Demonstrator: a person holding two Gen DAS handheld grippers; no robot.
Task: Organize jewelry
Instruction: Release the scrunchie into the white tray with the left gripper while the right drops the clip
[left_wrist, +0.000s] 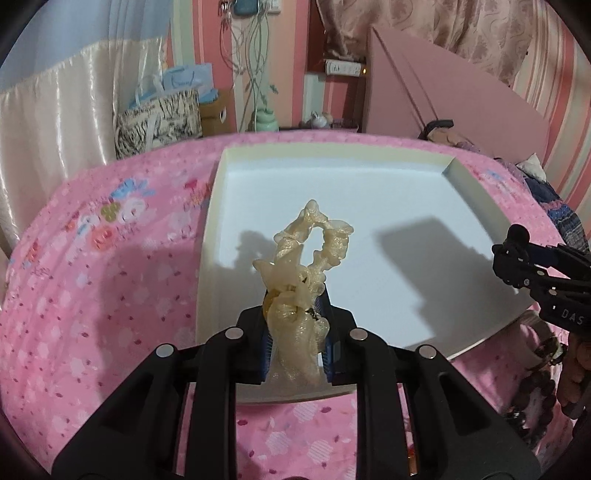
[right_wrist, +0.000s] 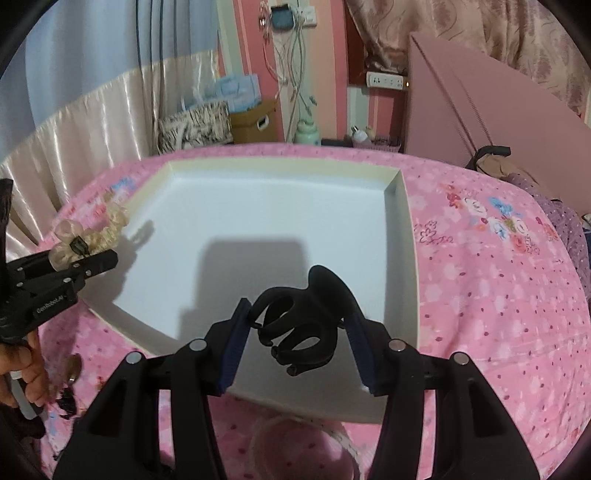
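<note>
The pink floral bedspread (left_wrist: 92, 295) covers the whole working surface under my two grippers; I see it in both wrist views. On it lies the shallow white tray (left_wrist: 476, 192), its cream rim raised on all sides and its floor bare apart from shadows. From my right wrist camera the same tray (right_wrist: 399, 221) sits straight ahead with its near edge below the fingers.

My left gripper (left_wrist: 295, 332) is clamped on the gold scrunchie (left_wrist: 306, 266), the blue pads pressed against its bunched lower part while its ruffled loop stands up above the tray's near left area, off the tray floor. From the right wrist view that left gripper (right_wrist: 107, 258) shows at the far left, over the tray's left rim, with the scrunchie (right_wrist: 92, 236) in its tips.

My right gripper (right_wrist: 295, 332) holds the black hair claw (right_wrist: 306, 317) between its blue pads, fingers partway closed around it, above the tray's near edge. The claw's curved teeth point toward the camera. From the left wrist view the right gripper (left_wrist: 517, 258) enters at the right margin; there I cannot tell how its fingers stand.

A dark beaded bracelet (left_wrist: 535, 387) lies on the bedspread beside the tray's near right corner.
</note>
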